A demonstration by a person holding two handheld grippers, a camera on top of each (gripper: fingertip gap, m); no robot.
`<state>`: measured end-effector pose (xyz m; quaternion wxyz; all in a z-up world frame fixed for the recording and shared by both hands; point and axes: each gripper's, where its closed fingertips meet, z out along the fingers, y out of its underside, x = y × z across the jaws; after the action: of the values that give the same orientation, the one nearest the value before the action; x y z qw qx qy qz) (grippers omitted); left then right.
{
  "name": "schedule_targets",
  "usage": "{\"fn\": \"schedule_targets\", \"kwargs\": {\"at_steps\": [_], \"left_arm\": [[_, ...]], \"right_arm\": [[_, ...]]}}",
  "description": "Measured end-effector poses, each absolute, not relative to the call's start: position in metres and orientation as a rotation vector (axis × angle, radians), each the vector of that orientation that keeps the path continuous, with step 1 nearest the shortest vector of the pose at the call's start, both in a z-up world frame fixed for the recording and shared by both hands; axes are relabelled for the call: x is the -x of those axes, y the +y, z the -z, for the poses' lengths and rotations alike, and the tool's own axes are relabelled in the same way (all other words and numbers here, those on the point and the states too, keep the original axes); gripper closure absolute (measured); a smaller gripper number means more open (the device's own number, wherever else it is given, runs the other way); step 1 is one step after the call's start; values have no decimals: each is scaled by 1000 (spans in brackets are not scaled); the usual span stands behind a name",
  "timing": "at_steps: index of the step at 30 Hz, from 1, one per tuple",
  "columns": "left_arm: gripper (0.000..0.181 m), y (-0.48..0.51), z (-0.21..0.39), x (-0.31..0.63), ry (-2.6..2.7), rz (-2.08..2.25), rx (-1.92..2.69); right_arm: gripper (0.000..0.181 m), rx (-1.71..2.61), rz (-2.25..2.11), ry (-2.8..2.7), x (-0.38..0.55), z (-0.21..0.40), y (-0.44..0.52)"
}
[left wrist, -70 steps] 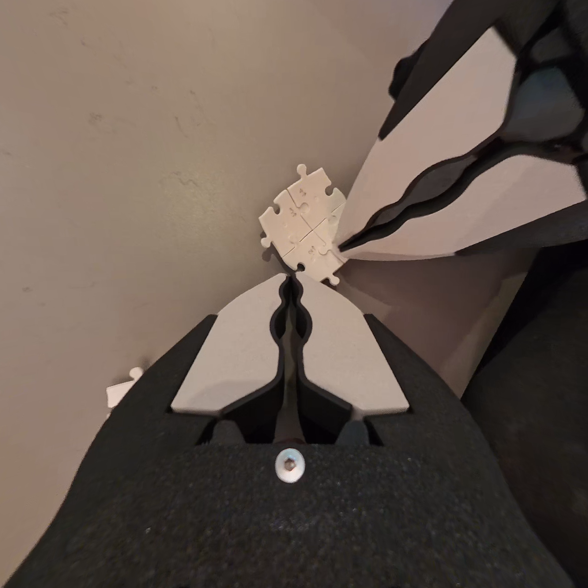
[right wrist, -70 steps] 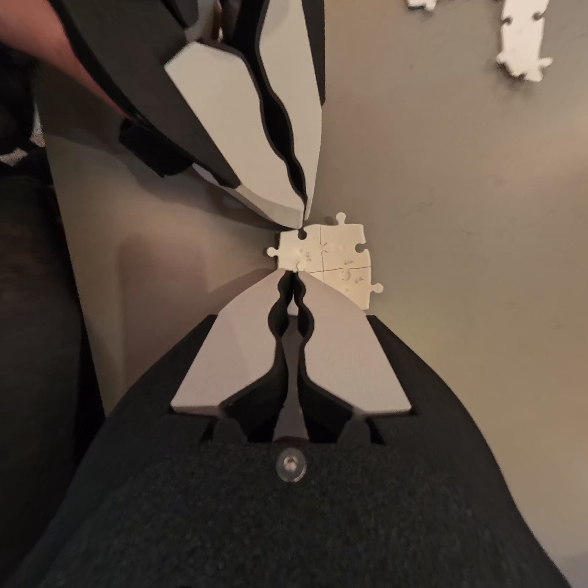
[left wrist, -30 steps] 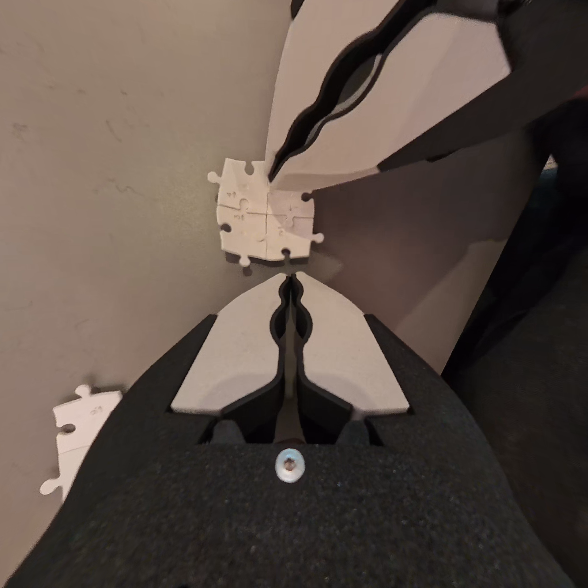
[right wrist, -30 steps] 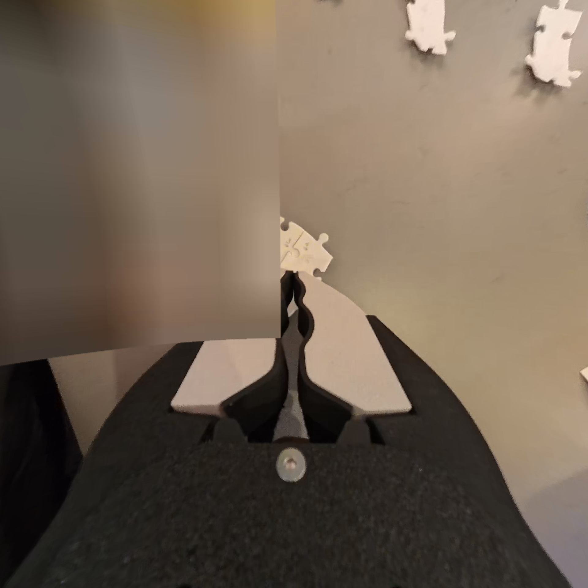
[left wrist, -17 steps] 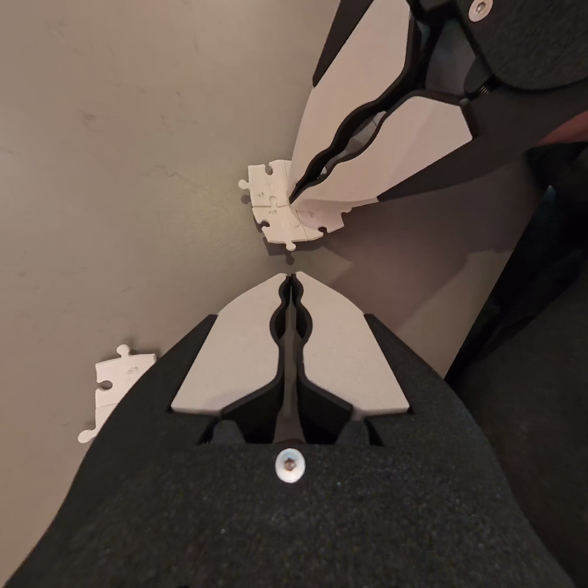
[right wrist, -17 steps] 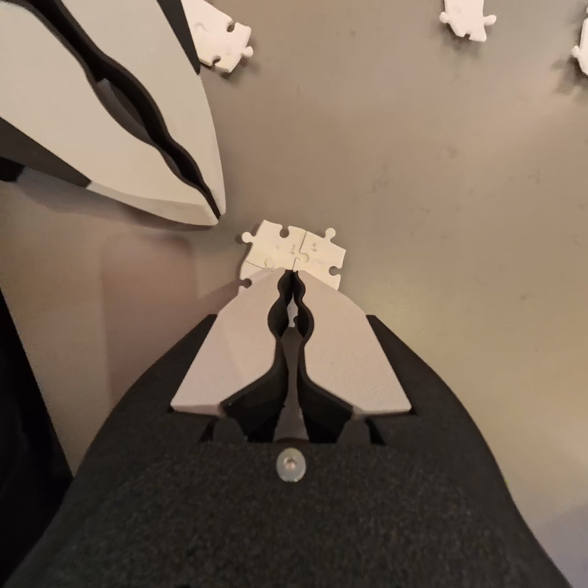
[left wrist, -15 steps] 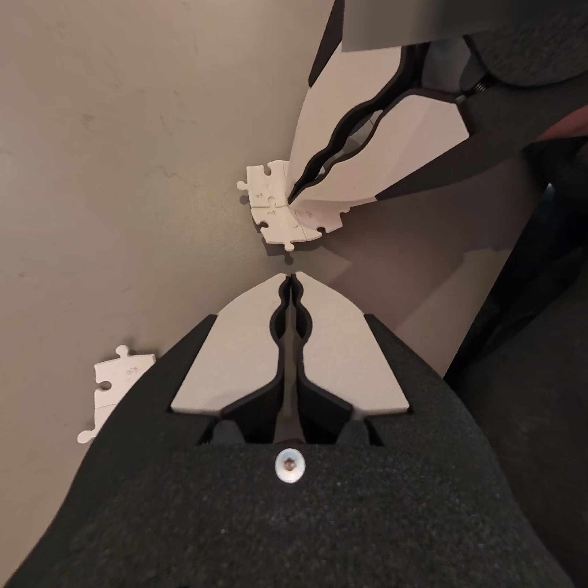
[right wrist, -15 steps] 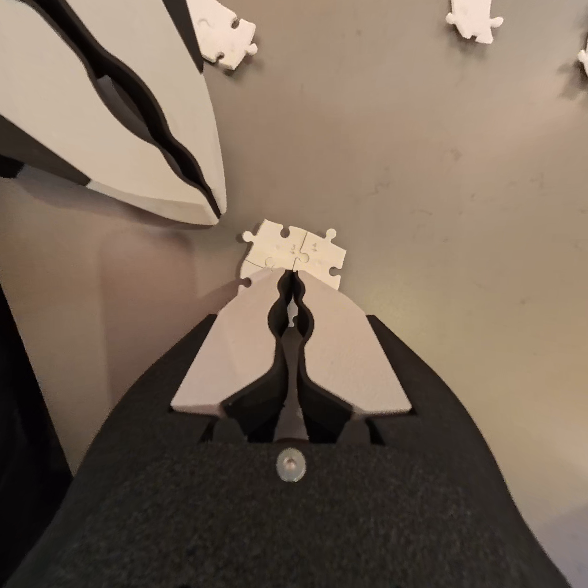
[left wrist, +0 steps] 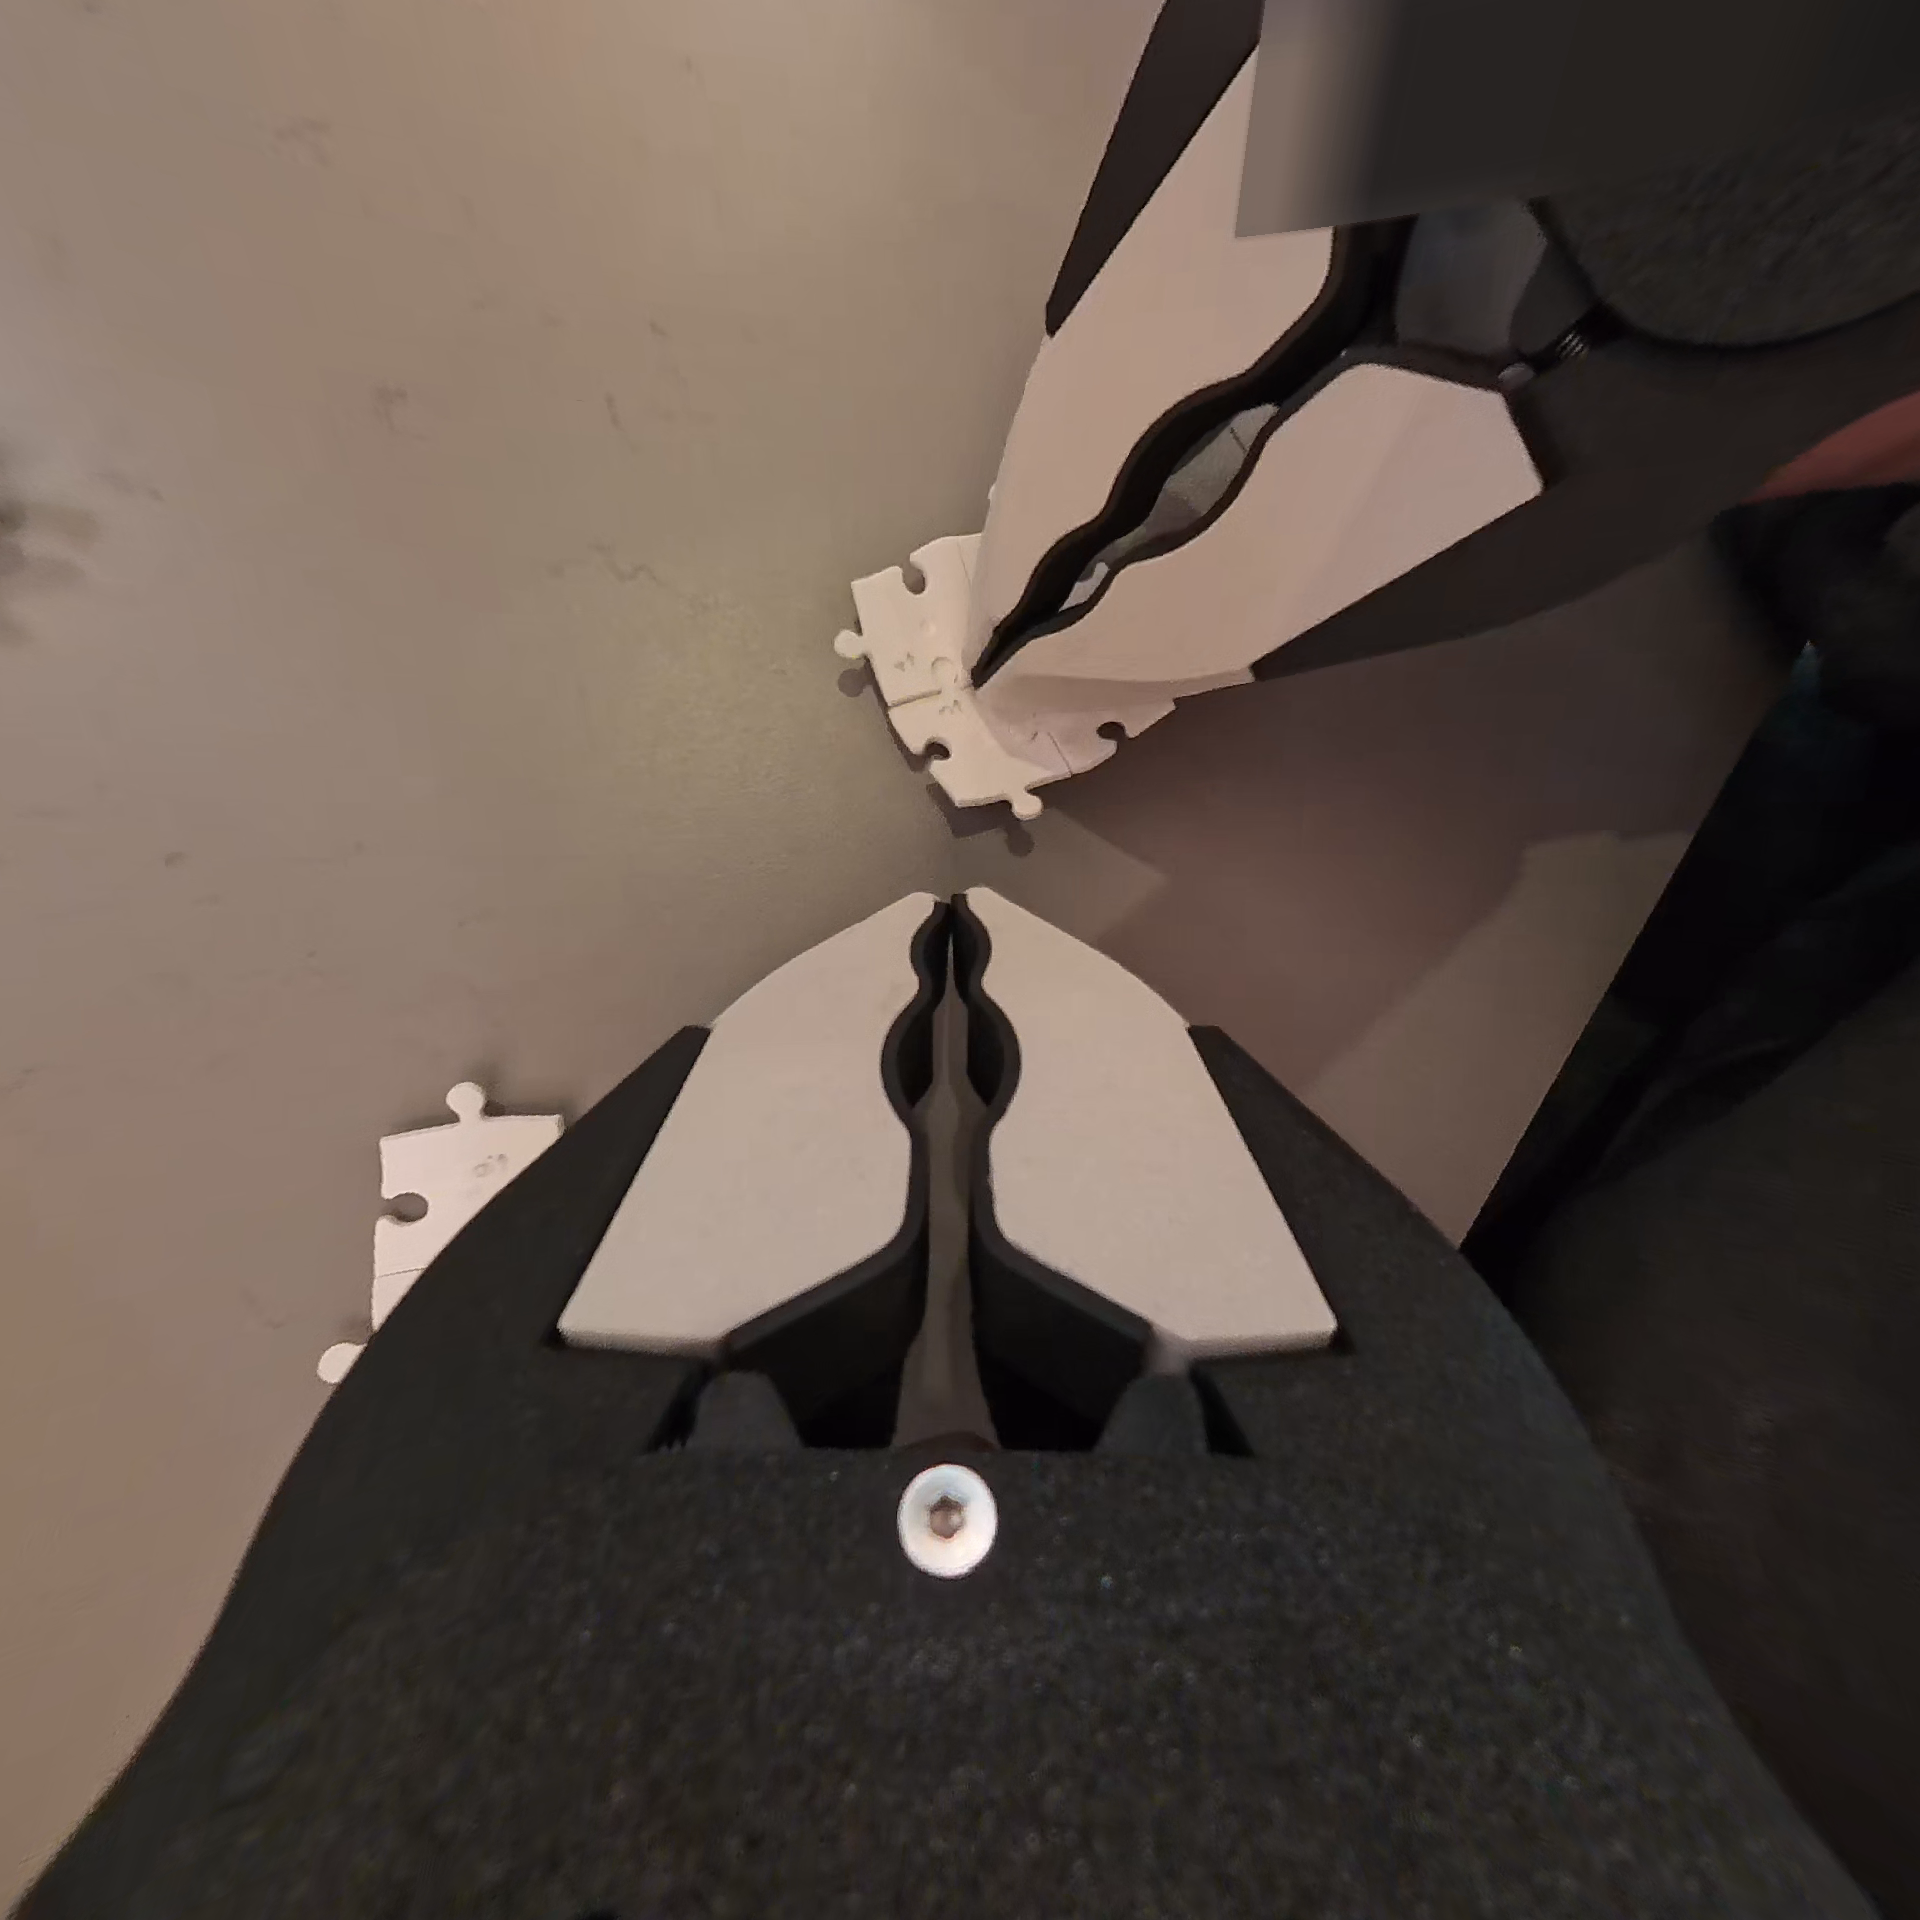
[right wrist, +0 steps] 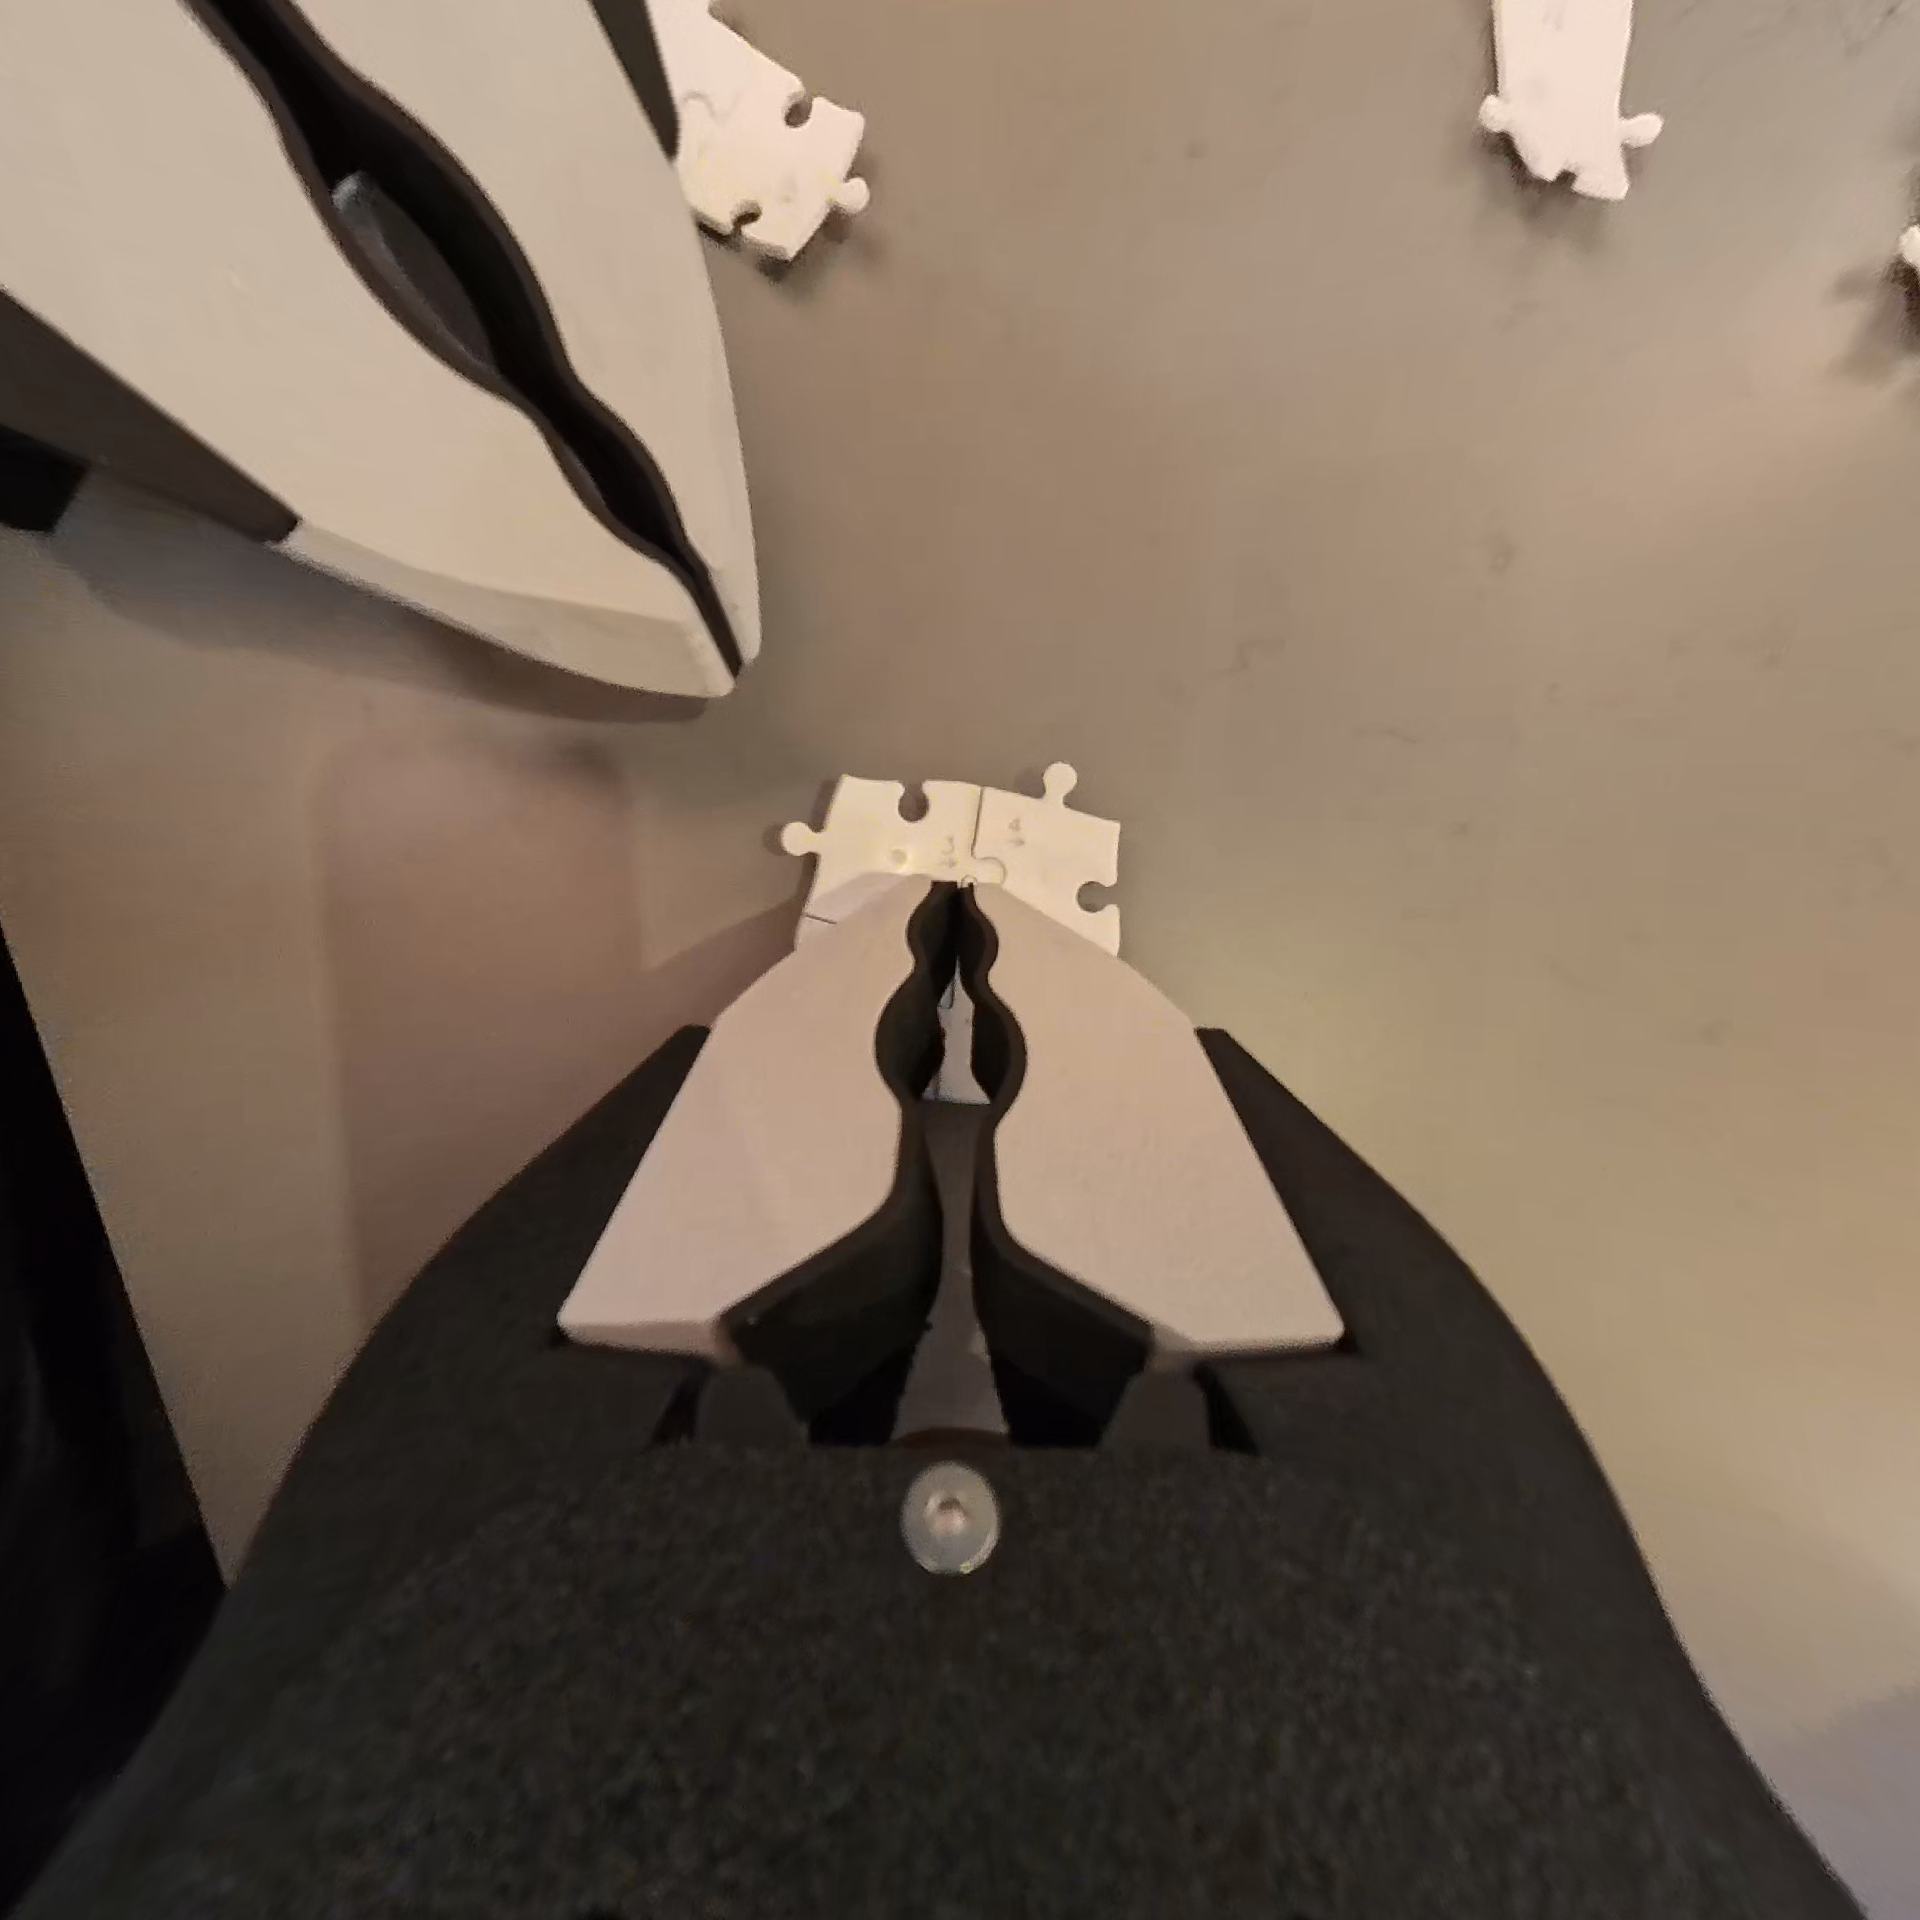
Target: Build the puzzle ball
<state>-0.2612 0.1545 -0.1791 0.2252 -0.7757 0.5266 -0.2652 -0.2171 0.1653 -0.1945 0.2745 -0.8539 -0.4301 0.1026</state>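
So the left gripper [left wrist: 951, 899] has backed off the joined patch of puzzle pieces [left wrist: 935, 675]. A couple of seconds ago its tips were right on the patch edge; now there's a clear strip of bare counter [left wrist: 416, 520] between them, and its fingers are pressed together on nothing. The right gripper [right wrist: 954, 891] is the one on the patch, tips pressed together and resting on top of it near the middle seam. I can't tell if it's pinching an edge or just pressing down. My read: that section is locked in and the left one is free to fetch another piece.

Room-wise, the counter edge runs just to the right of the left gripper. There's a loose piece [left wrist: 457, 1195] tucked beside its left flank. Ahead of the right gripper, well apart, more loose pieces [right wrist: 769, 145] sit on open counter.
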Motion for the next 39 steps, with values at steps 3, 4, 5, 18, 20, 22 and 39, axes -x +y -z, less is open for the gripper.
{"fn": "schedule_targets", "kwargs": {"at_steps": [3,4,5,18,20,22,39], "left_arm": [[181,156,178,263,1443,730,2141],[181,157,178,263,1438,728,2141],[181,157,177,264,1433,725,2139],[175,152,154,269,1378,702,2057],[167,152,152,272,1379,672,2034],[153,154,148,275,1366,643,2013],[141,153,146,340,1220,670,2034]], "right_arm": [[181,2302,-306,-1181,217,194,164],[181,2312,-308,-1191,215,194,164],[181,2289,-302,-1176,213,187,165],[181,2325,-343,-1067,210,192,134],[181,2330,-307,-1060,202,190,135],[181,2320,-300,-1035,196,184,136],[158,2234,-401,-809,192,186,125]]}}
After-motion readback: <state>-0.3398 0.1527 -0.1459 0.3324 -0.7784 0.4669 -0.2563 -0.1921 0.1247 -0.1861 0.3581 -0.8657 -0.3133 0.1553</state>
